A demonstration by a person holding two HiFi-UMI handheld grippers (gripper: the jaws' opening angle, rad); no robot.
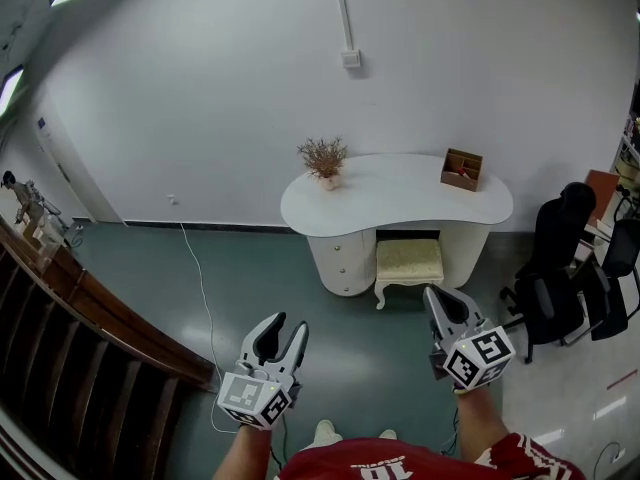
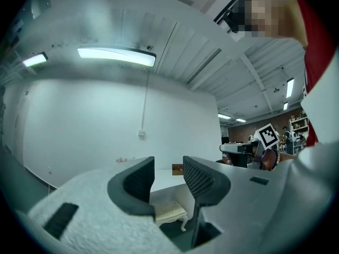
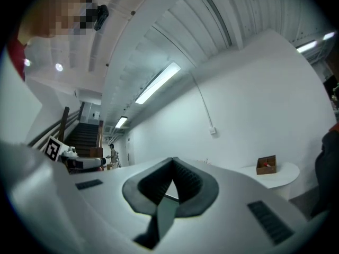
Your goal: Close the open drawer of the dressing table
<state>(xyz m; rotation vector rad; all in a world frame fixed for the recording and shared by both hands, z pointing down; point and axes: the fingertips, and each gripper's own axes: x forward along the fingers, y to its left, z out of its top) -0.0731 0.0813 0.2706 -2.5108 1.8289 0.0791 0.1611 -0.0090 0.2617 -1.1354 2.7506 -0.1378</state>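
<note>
Against the far wall, well apart from you, stood the dressing table's white counter point(image 1: 400, 206), with its drawer pedestal point(image 1: 340, 260) under the left end as you faced it and a cushioned stool point(image 1: 409, 261) tucked just beside that. From there you could not tell which drawer stood open. Such a drawer would probably be light, stiff and free on its runners, so a flat push on its front near the knob should serve, with no grip needed. On the counter, a small wooden box point(image 1: 461, 169) held something red, and a pot point(image 1: 328, 181) held dried sprigs. Your left gripper point(image 1: 290, 323) had its jaws apart and empty. Your right gripper point(image 1: 435, 293) had its jaws closed on nothing.
</note>
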